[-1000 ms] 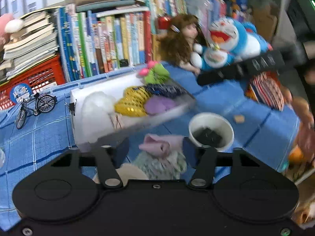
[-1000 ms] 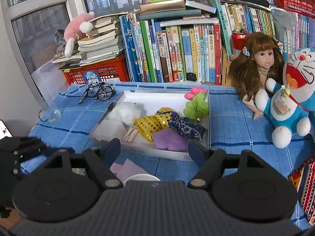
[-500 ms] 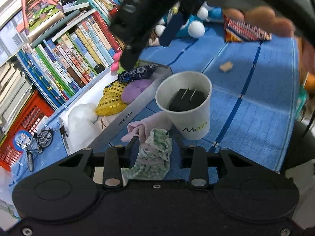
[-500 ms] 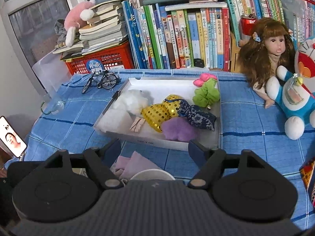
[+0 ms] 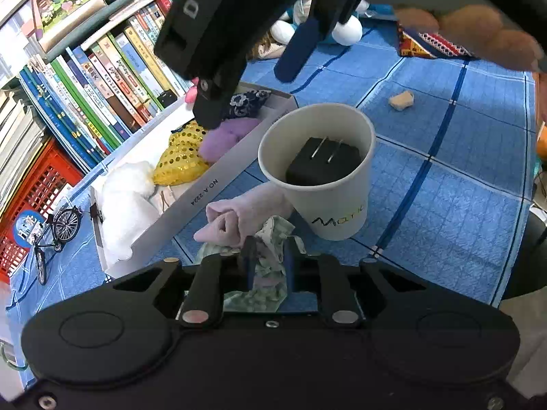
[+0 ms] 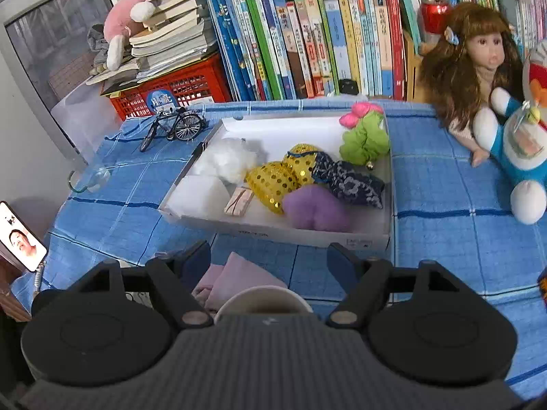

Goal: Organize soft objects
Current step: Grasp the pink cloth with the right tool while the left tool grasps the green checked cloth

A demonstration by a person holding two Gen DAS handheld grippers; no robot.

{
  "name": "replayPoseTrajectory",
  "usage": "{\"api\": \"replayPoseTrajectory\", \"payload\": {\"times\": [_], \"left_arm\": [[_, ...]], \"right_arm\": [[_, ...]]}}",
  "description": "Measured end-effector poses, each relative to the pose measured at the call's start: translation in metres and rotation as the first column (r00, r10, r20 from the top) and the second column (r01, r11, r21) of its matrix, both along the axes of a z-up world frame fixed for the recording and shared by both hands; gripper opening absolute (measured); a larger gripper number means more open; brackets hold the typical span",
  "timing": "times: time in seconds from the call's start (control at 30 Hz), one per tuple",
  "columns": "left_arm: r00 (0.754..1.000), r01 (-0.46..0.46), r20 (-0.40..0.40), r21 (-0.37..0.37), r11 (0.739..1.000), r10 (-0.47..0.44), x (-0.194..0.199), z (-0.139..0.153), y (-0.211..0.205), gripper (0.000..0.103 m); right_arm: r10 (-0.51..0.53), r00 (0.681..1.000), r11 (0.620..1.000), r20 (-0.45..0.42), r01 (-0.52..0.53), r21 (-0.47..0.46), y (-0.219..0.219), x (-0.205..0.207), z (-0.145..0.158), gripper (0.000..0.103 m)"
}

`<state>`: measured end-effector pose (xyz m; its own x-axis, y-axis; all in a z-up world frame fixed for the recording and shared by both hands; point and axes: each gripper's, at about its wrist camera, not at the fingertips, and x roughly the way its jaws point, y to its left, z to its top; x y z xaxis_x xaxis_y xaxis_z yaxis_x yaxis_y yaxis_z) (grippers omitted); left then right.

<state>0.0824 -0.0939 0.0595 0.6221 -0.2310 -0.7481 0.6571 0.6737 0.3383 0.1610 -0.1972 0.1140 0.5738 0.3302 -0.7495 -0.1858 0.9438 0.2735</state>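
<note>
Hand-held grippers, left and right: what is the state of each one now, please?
Left hand-held gripper: shut on the green cloth.
Right hand-held gripper: open, holding nothing.

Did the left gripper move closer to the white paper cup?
Yes. The left gripper came down beside the white paper cup, its fingers closed on the green patterned cloth.

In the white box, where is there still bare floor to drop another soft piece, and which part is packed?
Bare floor in the white box lies along its far wall, between the white fluff and green scrunchie. The near right is packed: gold sequin pouches, purple pad, navy pouch.
</note>
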Motion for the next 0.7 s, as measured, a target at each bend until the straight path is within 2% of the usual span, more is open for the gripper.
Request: {"api": "replayPoseTrajectory", "payload": {"times": [0.03,0.27,0.5,0.6,0.7], "left_arm": [[1.000,0.000,0.002,-0.008,1.000,0.000,-0.002,0.001,0.001,0.005],[1.000,0.008,-0.011,-0.034,0.999,-0.008,-0.021,0.000,0.010,0.004],[0.999,0.005,-0.038,-0.073,0.997,-0.007,-0.042,-0.008,0.021,0.004],[0.999,-0.010,-0.038,-0.094,0.996,0.006,-0.047,-0.010,0.029,0.008],[1.000,-0.024,-0.007,-0.124,0.992,0.023,-0.054,-0.009,0.035,0.011]], "right_arm": [[0.000,1.000,1.000,-0.007,0.000,0.005,0.001,0.001,-0.001,0.084],[0.042,0.998,0.999,-0.049,-0.042,0.000,0.015,0.007,-0.008,0.084],[0.117,0.983,0.987,-0.142,-0.131,-0.093,0.056,0.026,-0.022,0.084],[0.110,0.976,0.977,-0.186,-0.140,-0.158,0.070,0.036,-0.032,0.083],[0.103,0.968,0.969,-0.230,-0.149,-0.195,0.074,0.041,-0.042,0.074]]}}
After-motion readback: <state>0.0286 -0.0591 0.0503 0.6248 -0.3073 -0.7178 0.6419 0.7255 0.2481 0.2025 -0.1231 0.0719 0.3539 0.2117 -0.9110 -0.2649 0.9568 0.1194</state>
